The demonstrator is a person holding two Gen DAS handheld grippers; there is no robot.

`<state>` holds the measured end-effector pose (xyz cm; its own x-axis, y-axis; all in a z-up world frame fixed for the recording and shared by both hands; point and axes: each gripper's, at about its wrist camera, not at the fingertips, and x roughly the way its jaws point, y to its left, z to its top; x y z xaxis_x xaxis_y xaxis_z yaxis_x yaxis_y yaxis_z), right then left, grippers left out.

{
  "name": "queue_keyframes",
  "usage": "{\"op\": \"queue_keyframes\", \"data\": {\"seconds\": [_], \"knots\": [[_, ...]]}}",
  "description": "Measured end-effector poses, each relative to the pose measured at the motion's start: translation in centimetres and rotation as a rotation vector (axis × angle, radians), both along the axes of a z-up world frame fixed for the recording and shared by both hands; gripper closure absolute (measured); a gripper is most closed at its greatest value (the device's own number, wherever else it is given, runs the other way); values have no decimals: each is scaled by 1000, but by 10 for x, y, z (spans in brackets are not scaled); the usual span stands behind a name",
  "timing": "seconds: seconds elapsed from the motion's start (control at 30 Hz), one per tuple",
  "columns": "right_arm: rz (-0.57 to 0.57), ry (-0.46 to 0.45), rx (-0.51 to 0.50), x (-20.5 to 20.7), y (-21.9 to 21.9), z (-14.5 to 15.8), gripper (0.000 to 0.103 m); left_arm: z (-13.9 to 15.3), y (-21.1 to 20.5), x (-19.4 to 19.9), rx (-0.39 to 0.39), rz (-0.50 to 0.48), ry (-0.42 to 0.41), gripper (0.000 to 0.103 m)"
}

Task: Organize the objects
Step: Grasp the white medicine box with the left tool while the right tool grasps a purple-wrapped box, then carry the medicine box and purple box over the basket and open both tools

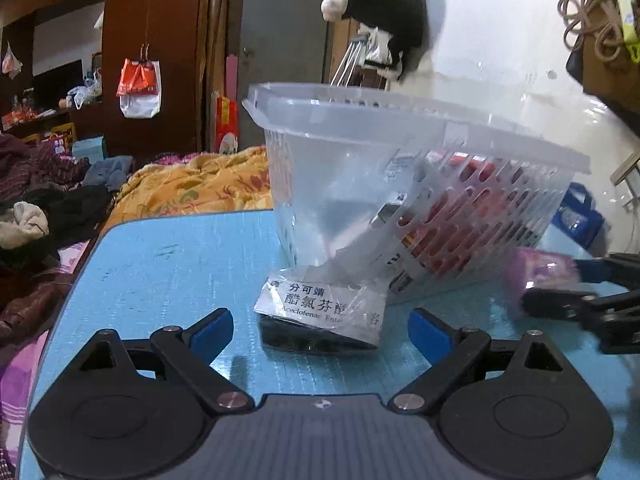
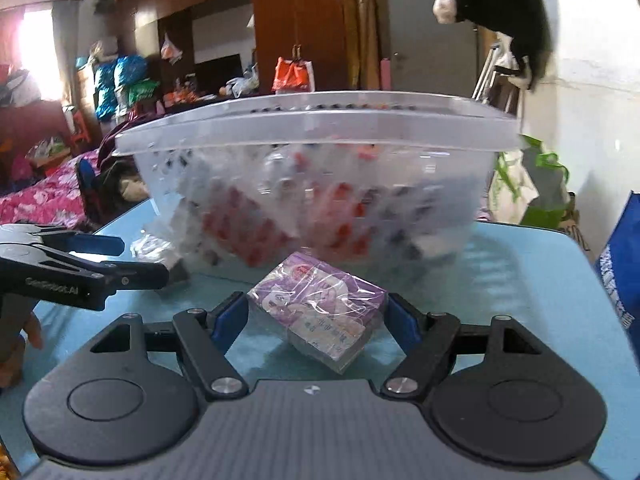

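Now, purple box (image 2: 318, 306) (plastic-wrapped)

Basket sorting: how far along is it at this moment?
Done: the clear slotted basket already holds several red-and-white packs. In hand: the right gripper has its jaws against both sides of the purple wrapped box. Left: the bagged aceclofenac medicine pack lies on the blue table between the left gripper's open jaws, ungrasped.

Basket (image 1: 420, 168) on the table (image 1: 168, 264), medicine packet (image 1: 320, 316) and wrapped box (image 2: 320, 304) just before it.
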<state>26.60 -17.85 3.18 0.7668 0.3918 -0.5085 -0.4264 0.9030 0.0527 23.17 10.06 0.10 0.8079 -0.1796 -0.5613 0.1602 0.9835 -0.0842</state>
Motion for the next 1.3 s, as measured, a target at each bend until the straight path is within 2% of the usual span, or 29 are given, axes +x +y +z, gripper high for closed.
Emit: {"op": "queue_keyframes", "data": {"seconds": [0.17, 0.2, 0.23, 0.33, 0.43, 0.6, 0.7, 0.87, 0.97, 1.07, 1.17, 1.3], "knots": [[-3, -4, 28, 0, -7, 1, 26, -1, -4, 9, 6, 6, 33, 9], [2, -3, 30, 0, -7, 1, 26, -1, -3, 8, 5, 5, 34, 14], [5, -2, 28, 0, -6, 0, 26, -1, -3, 7, 4, 7, 31, 26], [11, -11, 15, -2, -6, 0, 25, 0, -3, 5, 9, 18, 20, 28], [9, -24, 11, -4, -6, 0, 25, 3, -4, -4, 9, 15, -27, 29], [11, -37, 20, -6, -7, 0, 26, 9, 3, -35, -79, -23, -133, 29], [8, -60, 26, -9, -8, 1, 26, 12, 5, -49, -102, -26, -217, 28], [-8, -127, 59, -19, -12, 5, 26, 15, 15, -56, -155, 35, -284, 28], [2, -181, 72, -27, -13, 8, 26, 17, 15, -62, -181, 12, -324, 28], [-6, -211, 127, -41, -20, 13, 26, 22, 14, -79, -183, 8, -418, 28], [14, -253, 187, -58, -27, 26, 26, 29, 17, -98, -223, 36, -485, 28], [15, -343, 178, -68, -28, 63, 26, 57, 11, -103, -241, 13, -511, 28]]}}
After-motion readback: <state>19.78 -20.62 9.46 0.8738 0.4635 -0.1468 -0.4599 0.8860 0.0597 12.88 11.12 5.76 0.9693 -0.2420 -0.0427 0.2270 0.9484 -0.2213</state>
